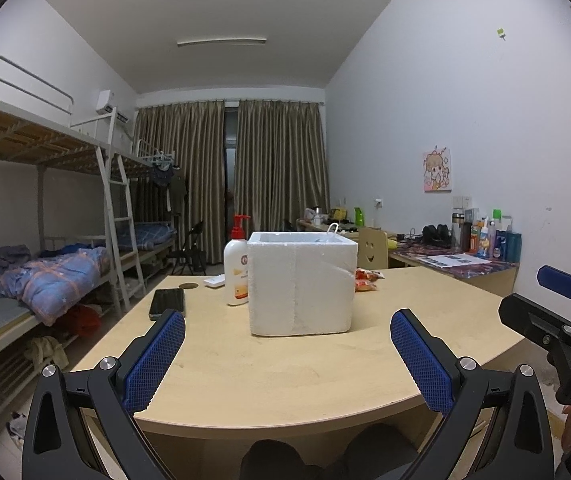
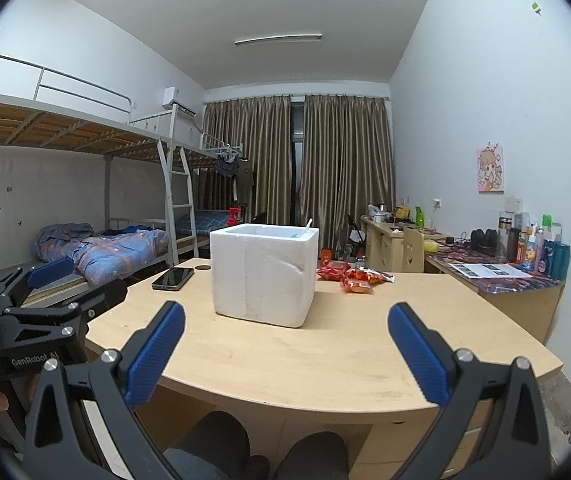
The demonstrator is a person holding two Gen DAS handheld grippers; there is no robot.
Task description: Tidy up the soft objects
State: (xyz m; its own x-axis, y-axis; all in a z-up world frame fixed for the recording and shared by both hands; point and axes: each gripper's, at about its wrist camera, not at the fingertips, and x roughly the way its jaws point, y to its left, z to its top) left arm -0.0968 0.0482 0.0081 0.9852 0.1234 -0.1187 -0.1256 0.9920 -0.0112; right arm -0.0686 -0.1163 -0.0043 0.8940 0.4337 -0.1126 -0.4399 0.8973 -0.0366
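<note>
On my bench (image 1: pixel 285 380): one white foam box (image 1: pixel 302 284), open-topped, dented on its front wall, standing mid-bench. Red snack packets (image 2: pixel 355 276) just behind its right side. My left claw (image 1: pixel 287 354) released, empty. My right claw (image 2: pixel 285 350) released, empty. Bare benchtop between claws and box; curved near edge unobstructed.

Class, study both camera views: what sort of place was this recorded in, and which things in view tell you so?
Most likely a shared dormitory room. White metal bunk beds with a ladder line one wall, a rumpled blue checked quilt lies on a lower bunk, and light wooden study desks cluttered with bottles stand along the other.
</note>
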